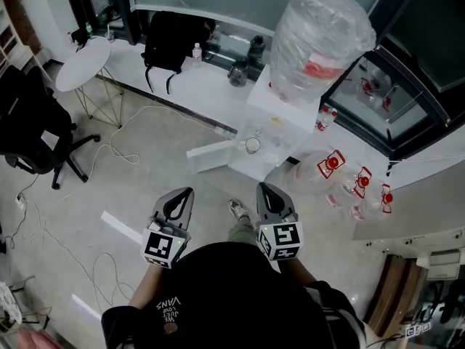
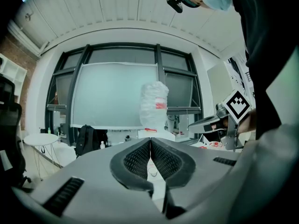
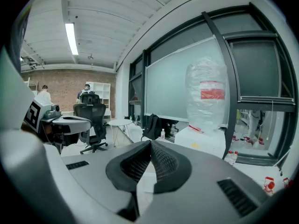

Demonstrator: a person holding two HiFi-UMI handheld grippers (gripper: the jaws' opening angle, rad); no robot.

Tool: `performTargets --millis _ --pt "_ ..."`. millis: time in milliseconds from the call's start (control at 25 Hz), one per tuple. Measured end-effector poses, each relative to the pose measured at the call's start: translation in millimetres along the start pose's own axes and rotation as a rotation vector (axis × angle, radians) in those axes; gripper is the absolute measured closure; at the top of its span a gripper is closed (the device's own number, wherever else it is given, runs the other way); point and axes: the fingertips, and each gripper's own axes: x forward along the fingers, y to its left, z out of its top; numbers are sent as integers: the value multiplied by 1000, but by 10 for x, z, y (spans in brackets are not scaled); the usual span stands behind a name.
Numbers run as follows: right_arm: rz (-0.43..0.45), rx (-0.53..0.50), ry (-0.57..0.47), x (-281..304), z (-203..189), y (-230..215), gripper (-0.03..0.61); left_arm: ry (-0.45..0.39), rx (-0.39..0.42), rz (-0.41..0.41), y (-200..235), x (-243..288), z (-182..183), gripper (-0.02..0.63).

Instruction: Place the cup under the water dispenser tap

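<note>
The left tongs (image 2: 150,140) and right tongs (image 3: 150,142) are sitting pressed fully together, gripping nothing, while the cup (image 1: 252,145) is standing at the front of the water dispenser (image 1: 280,102), well apart from both.

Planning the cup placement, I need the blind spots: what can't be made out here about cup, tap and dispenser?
- The tap: head view, too small and seen from above to pick out on the water dispenser.
- The cup: head view, too small to tell whether it holds anything or sits under the tap.
- Dispenser's lower front: both gripper views, blocked by the shut left tool and right tool.
</note>
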Motion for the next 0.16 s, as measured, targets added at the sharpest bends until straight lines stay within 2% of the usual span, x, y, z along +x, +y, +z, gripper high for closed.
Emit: performTargets --millis 160 --pt "2 -2 -4 45 59 17 535 9 12 0 73 38 -6 594"
